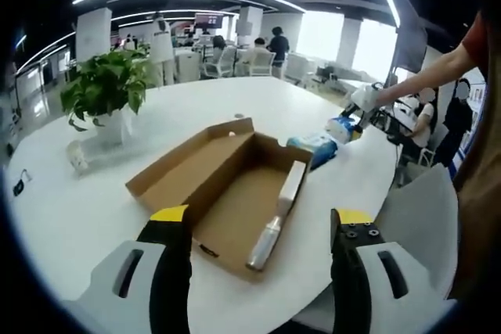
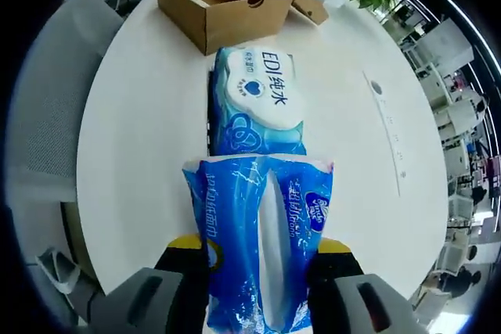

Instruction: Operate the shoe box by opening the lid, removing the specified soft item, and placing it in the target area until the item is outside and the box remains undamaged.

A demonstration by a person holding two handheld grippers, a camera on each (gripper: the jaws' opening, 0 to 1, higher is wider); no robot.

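While the box [image 1: 235, 193] lies open on the table [image 1: 78, 217]:
Left tongs [image 1: 258, 228]: jaws wide apart, holding nothing, box just ahead.
Right tongs [image 2: 262, 260]: closed on the pack [image 2: 262, 232].
Pack: soft, crinkled blue-and-white plastic, upright between the jaws.
Wipes [image 2: 254, 99]: flat just beyond the pack, before the box.

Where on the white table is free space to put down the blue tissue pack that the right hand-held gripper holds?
Bare table lies on both sides of the wet-wipe pack, and also between the open box and the potted plant. It is crowded straight ahead of the tissue pack, where the wet-wipe pack lies close to the box wall.
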